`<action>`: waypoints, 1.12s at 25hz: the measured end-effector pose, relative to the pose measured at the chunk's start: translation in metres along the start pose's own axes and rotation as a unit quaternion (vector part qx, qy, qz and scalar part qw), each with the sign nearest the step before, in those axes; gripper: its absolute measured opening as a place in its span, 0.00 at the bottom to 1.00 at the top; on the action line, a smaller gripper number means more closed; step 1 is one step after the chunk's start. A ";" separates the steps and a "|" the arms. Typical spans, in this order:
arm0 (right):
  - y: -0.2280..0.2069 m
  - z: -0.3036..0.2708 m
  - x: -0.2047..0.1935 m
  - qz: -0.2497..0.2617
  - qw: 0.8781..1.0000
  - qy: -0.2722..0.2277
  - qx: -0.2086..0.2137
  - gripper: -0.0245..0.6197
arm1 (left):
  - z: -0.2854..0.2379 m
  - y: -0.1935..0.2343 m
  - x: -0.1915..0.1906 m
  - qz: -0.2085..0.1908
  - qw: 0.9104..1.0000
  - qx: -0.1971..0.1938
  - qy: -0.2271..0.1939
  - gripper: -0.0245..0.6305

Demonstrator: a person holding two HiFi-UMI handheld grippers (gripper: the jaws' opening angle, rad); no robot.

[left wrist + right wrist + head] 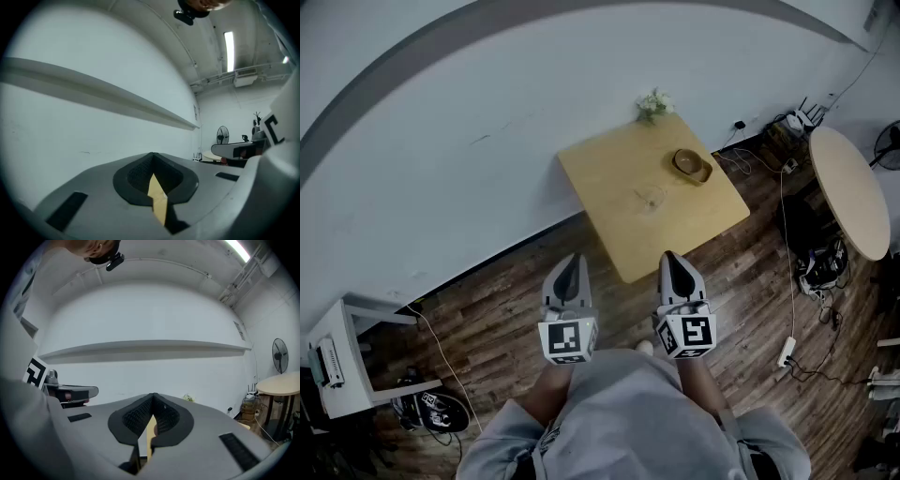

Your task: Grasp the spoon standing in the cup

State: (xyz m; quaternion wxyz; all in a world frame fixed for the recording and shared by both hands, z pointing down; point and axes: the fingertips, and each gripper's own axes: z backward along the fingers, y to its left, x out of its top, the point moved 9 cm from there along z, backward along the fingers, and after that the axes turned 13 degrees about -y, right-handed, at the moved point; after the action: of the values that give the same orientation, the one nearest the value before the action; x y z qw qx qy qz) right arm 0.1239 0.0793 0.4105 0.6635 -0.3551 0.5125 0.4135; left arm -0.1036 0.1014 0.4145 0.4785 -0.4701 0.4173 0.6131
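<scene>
While only the head view shows the brown bowl (692, 165), gripper views show left gripper (152, 159) and right gripper (152, 399) clenched empty.
</scene>
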 end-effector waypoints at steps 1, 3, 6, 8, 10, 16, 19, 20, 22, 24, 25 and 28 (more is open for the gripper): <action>0.001 0.002 0.000 0.000 1.000 0.000 0.000 0.04 | 0.002 -0.001 0.000 0.000 1.000 0.000 0.000 0.04; 0.002 0.004 0.001 0.000 1.000 -0.001 0.000 0.04 | 0.004 -0.002 0.000 -0.001 1.000 -0.001 0.000 0.04; 0.003 0.006 0.001 0.000 1.000 0.000 0.002 0.04 | 0.006 -0.002 0.001 -0.002 1.000 -0.002 0.000 0.04; 0.004 0.007 0.001 0.001 1.000 -0.001 0.003 0.04 | 0.007 -0.002 0.001 -0.001 1.000 -0.002 0.000 0.04; 0.004 0.009 0.003 0.002 1.000 -0.002 0.004 0.04 | 0.009 -0.004 0.002 0.001 1.000 -0.002 -0.002 0.04; -0.001 0.018 0.007 -0.014 1.000 -0.012 -0.007 0.04 | 0.015 -0.010 0.005 0.002 1.000 0.008 -0.006 0.04; -0.005 0.020 0.008 -0.007 1.000 -0.013 -0.004 0.04 | 0.015 -0.014 0.005 0.003 1.000 0.011 -0.006 0.04; -0.006 0.021 0.009 -0.006 1.000 -0.013 -0.002 0.04 | 0.016 -0.017 0.005 0.003 1.000 0.011 -0.006 0.04; -0.010 0.026 0.010 -0.004 1.000 -0.012 0.002 0.04 | 0.018 -0.024 0.004 0.003 1.000 0.011 -0.005 0.04; -0.015 0.030 0.011 0.000 1.000 -0.012 0.006 0.04 | 0.018 -0.034 0.004 0.003 1.000 0.011 -0.004 0.04; -0.019 0.032 0.012 0.001 1.000 -0.012 0.007 0.04 | 0.018 -0.038 0.003 0.003 1.000 0.010 -0.004 0.04; -0.030 0.039 0.014 0.006 1.000 -0.013 0.013 0.04 | 0.018 -0.053 0.002 0.002 1.000 0.012 -0.002 0.04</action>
State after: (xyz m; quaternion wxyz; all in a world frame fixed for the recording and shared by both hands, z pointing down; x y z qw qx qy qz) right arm 0.1680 0.1041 0.4072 0.6723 -0.3381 0.5113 0.4150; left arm -0.0547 0.1293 0.4133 0.4842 -0.4621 0.4243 0.6099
